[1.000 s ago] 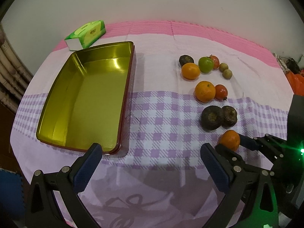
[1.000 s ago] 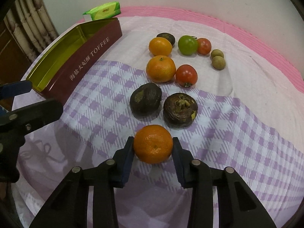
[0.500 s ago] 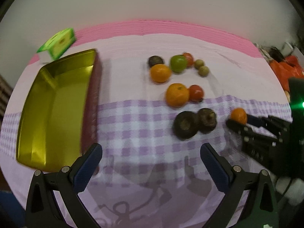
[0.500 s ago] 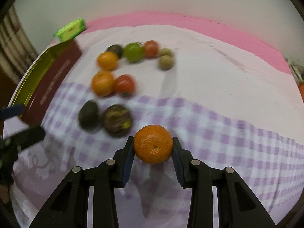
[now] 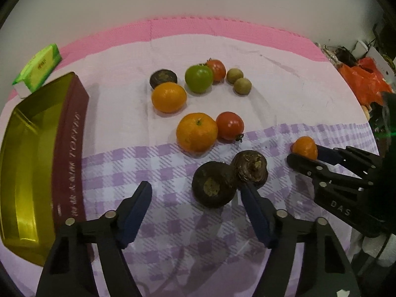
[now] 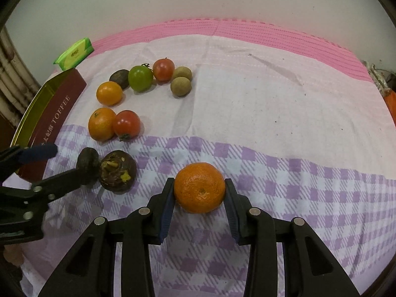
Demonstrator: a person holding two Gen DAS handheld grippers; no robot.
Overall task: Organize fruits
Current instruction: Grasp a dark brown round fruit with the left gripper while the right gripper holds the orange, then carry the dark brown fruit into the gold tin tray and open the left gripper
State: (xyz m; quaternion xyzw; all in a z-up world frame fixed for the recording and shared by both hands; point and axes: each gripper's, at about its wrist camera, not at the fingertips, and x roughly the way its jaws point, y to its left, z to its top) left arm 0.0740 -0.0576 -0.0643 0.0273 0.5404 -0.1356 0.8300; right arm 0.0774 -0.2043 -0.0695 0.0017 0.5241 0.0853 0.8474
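My right gripper (image 6: 200, 206) is shut on an orange mandarin (image 6: 199, 187), held just above the checked cloth; it also shows in the left wrist view (image 5: 305, 147). My left gripper (image 5: 195, 206) is open, its right finger beside two dark mangosteens (image 5: 214, 184) (image 5: 251, 168). Two more oranges (image 5: 197, 131) (image 5: 168, 97), two red tomatoes (image 5: 229, 125) (image 5: 216, 69), a green tomato (image 5: 198, 78), a dark fruit (image 5: 163, 78) and two small brown fruits (image 5: 238, 80) lie behind them. The open gold tin (image 5: 27, 153) stands at the left.
A green tissue pack (image 5: 38, 70) lies behind the tin. The pink and purple checked tablecloth (image 6: 284, 113) covers the table. Orange bags (image 5: 363, 79) sit off the table's right edge. A white wall stands behind.
The right gripper has carried the mandarin to the right, away from the mangosteens. The left gripper has swung right and forward from the tin to the mangosteens.
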